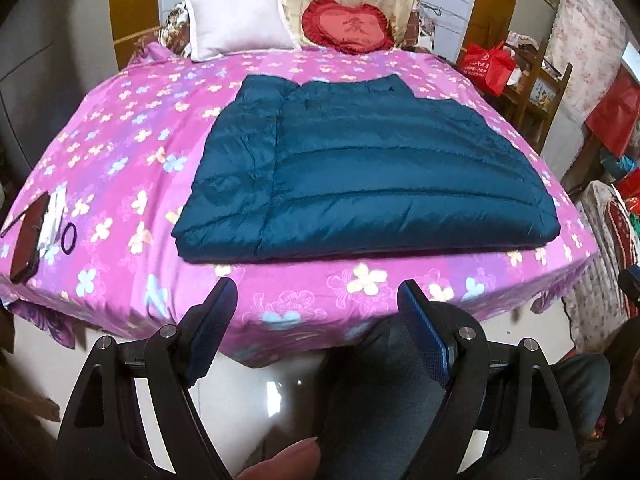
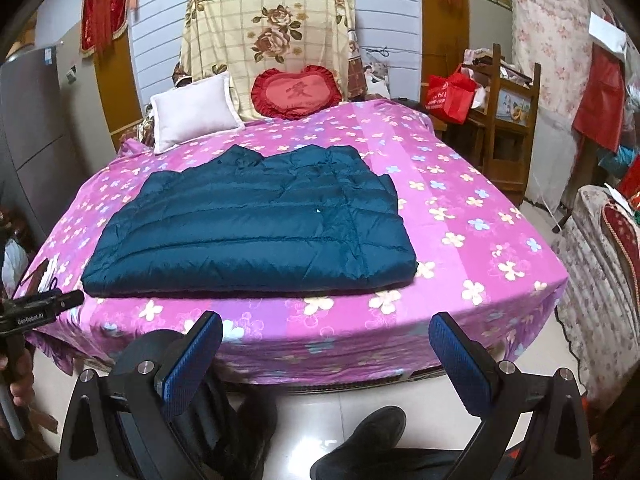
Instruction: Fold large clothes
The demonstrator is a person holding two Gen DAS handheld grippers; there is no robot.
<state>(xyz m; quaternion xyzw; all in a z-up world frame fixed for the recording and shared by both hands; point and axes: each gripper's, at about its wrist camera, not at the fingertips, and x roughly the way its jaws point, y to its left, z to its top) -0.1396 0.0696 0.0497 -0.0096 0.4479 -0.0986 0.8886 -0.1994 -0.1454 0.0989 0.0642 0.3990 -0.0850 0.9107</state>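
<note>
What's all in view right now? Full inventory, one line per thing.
padded jacket: 1, dark teal, lying flat and folded on the bed, near its front edge
bed cover: 1, pink-purple with flowers, over the whole bed
pillow: 1, white, head of bed, left side
heart cushion: 1, red, head of bed, beside the pillow
floral sheet: 1, cream with roses, draped up behind the cushions
phone: 1, dark, left edge of bed
hair tie: 1, dark ring, beside the phone
red bag: 1, right of bed, by a wooden shelf
left claw: 1, black with blue pads, open, empty, short of the bed
right claw: 1, same, open, empty
</note>
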